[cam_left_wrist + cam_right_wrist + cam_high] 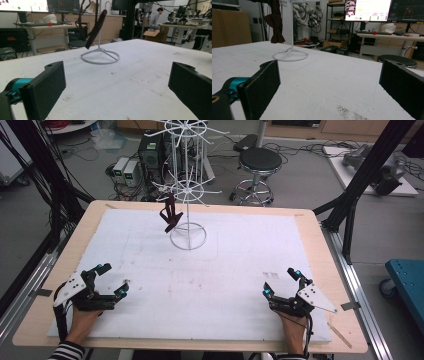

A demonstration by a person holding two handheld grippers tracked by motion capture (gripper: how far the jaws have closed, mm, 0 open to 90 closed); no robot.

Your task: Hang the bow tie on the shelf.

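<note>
I rest my left gripper (109, 279) and right gripper (281, 281) released at the table's near corners, because the dark red cloth (170, 216) hangs on the white rack (188, 190) near the far edge.

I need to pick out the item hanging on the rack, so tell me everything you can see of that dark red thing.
The dark red strap looks like a soft band of fabric or leather, folded or looped so that flat lengths dangle together. It hangs from a lower arm of the white wire rack, left of the pole, slanting, its bottom end above the rack's ring base and clear of the white table cover. Only the rack touches it; both grippers are far off at the near edge.
</note>
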